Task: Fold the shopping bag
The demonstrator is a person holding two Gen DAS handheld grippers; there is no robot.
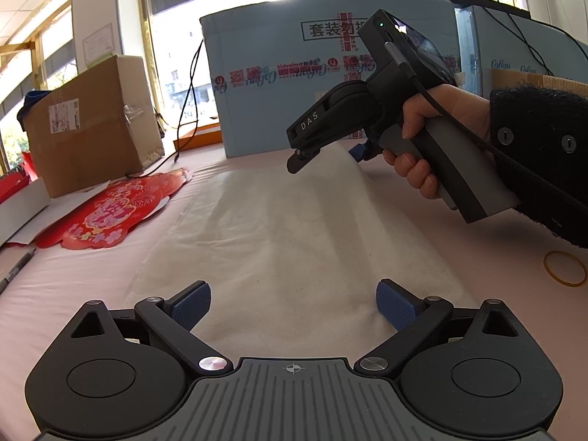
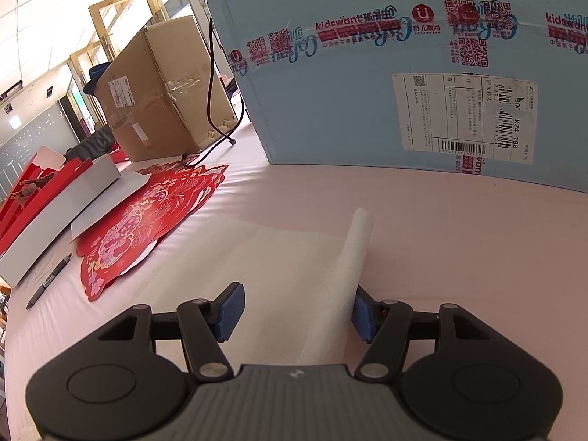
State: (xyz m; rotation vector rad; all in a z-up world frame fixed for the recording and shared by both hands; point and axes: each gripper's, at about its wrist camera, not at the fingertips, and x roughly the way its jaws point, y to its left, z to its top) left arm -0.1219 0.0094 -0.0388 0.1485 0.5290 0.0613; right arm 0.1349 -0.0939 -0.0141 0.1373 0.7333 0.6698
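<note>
Lay flat on the pink table cover point(image 1: 92, 275), white shopping bag point(image 1: 279, 228), spread lengthwise between both tools, its far right edge raised against the right gripper point(image 2: 294, 310). Looked thin, limp and light, probably non-woven cloth: likely to drape and slide on the smooth cover, so best pinched at a hem or corner, not mid-panel. At left, a pen point(image 1: 16, 270), a red paper-cut decoration point(image 1: 110, 209) and a brown carton point(image 1: 92, 125). Centre, left gripper point(image 1: 293, 307) spread wide over the near end of the bag, gripping nothing. Behind, a blue printed box point(image 1: 294, 84) against bright windows. Right gripper likewise parted, lifted fabric edge brushing its right pad, not clamped. Far right, a yellow rubber band point(image 1: 565, 268) on the cover.
</note>
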